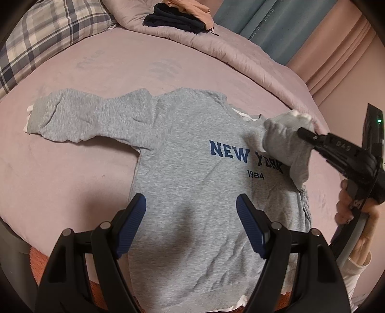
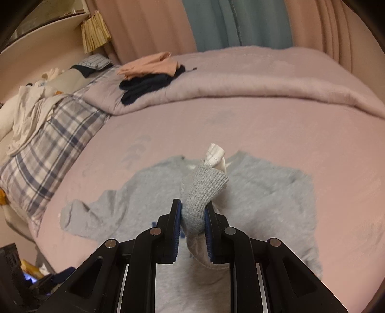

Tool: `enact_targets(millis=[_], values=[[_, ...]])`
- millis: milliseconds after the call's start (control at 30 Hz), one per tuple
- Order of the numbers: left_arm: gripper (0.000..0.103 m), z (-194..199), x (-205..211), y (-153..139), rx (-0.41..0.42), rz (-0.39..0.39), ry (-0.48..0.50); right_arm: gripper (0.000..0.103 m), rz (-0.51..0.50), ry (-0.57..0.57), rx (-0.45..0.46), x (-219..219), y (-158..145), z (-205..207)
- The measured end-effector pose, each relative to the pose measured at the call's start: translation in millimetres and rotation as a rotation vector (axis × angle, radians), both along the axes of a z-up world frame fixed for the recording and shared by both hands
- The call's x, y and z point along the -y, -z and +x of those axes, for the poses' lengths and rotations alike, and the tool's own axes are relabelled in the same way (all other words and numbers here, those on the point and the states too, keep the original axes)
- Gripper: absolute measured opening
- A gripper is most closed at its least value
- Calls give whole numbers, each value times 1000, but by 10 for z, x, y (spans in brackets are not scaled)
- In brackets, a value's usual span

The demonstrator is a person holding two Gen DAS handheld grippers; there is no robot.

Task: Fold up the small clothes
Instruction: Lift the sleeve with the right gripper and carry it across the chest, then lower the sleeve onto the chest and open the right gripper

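Note:
A small grey sweatshirt (image 1: 192, 168) with blue "NEW YORK 1984" print lies face up on the pink bed (image 1: 96, 67). Its left sleeve (image 1: 91, 118) is stretched out flat to the left. My right gripper (image 1: 303, 133) is shut on the right sleeve's ribbed cuff (image 1: 284, 137) and holds it lifted over the chest print; in the right wrist view the cuff (image 2: 204, 190) sits pinched between the blue pads (image 2: 178, 228) of my right gripper (image 2: 193, 211), white lining poking out. My left gripper (image 1: 191, 204) is open and empty above the sweatshirt's lower body.
A folded pink quilt (image 1: 216, 48) runs along the back with dark and peach clothes (image 1: 178, 16) on it. A plaid pillow (image 1: 41, 38) lies at the far left. Curtains (image 2: 216, 24) hang behind the bed. White laundry (image 2: 26, 113) is piled past the pillow.

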State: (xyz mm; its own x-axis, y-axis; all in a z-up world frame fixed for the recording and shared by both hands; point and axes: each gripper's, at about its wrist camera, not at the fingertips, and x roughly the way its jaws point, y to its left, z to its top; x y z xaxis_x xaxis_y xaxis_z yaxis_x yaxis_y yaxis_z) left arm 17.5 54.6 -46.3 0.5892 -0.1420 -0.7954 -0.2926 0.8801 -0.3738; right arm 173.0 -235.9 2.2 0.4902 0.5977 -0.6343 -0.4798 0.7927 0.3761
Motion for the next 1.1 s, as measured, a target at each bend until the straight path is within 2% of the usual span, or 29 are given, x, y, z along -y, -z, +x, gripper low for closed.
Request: enact_targets(millis=[367,733,833,900,967,1033,1100], values=[[78,35,32,35,-10,20,12,20,-60,-67,-109,-310,409,-76],[78,63,85,60,-24,33,28,20,-107,-135,-184,-439,640,-149],[79,72,95,66,-28,37,28,20,-118,-152,-206,-471,681,-163],[84,81,94,65,-27,34,26,21,-110,-159,-221,-465,693,-167],[87,94,92,58,-21,31,25,25,-104,-163,-221,-445,666,-182],[90,110,84,53,-17,31,24,36,-84,-173,-207,-396,593,-214],[92,137,80,46,-10,28,24,55,-60,-168,-187,-317,506,-240]])
